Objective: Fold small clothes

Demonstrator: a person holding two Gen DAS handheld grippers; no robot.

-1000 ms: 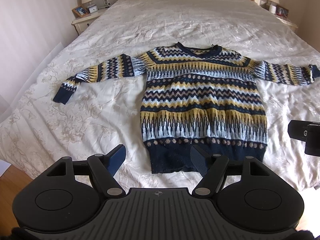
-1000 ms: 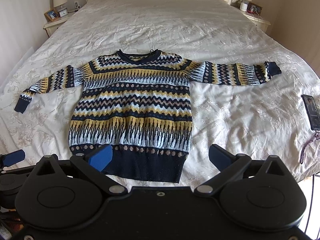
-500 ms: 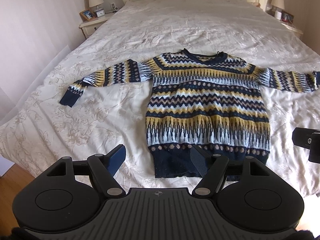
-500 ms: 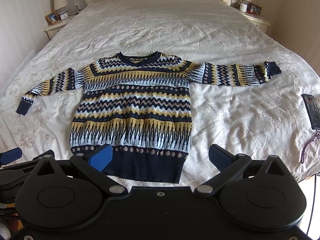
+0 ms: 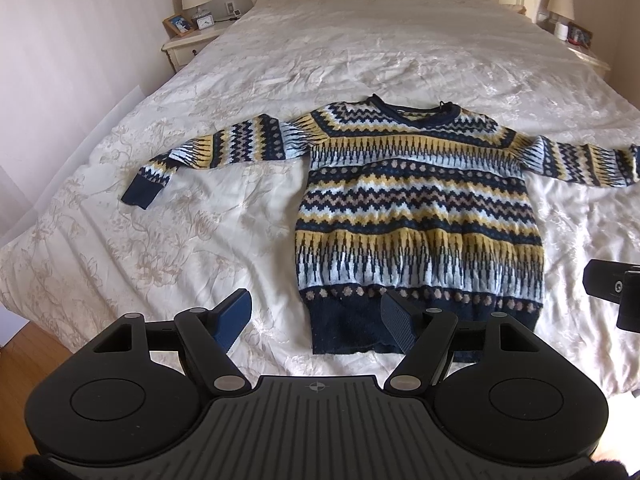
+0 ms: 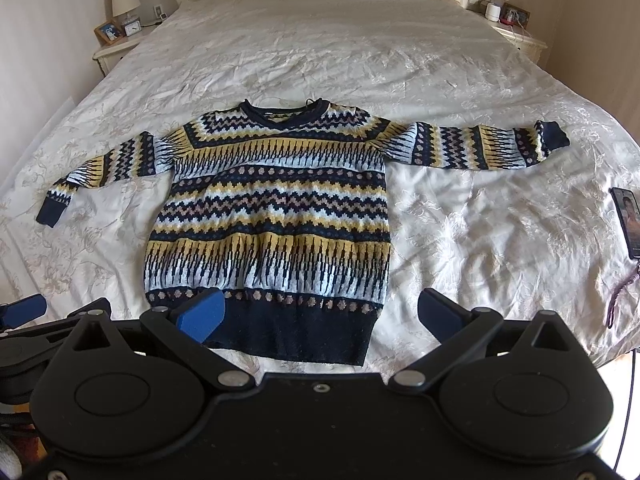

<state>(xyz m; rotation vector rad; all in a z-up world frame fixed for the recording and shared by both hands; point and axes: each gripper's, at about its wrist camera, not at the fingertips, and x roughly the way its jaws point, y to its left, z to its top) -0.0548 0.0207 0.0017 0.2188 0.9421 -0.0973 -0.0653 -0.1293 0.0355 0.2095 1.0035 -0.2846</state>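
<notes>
Nearest: left gripper (image 5: 316, 322) w/ fingers spread wide, holding nothing, hovering at the foot of the bed (image 5: 200, 240) just left of the sweater's navy hem (image 5: 352, 332). Right gripper (image 6: 320, 316) likewise spread and empty, its left finger over the hem, right finger over bare bedspread.

Next out: the sweater (image 6: 272, 216) lies flat, face up, roughly centred on the bed, hem toward the grippers, neckline (image 6: 284, 114) toward the headboard. Left sleeve (image 5: 208, 152) angles down w/ its cuff bent; right sleeve (image 6: 480, 146) runs out nearly straight. No fold made yet by the look of it.

Off to the right edge: a phone (image 6: 628, 226) w/ a cord, well apart from the knit.

Far end: headboard, lamps, nightstands.

Risks, as I judge them:
- Thick knit + soft bedspread: a deep pinch could grab the bedspread along w/ the hem.
- Catching only the top layer would let the back layer lag and bunch.
- Uneven lift btw. the two sides would skew the fold.
- The bent left cuff may tuck under crooked if the sleeve isn't straightened first.
</notes>
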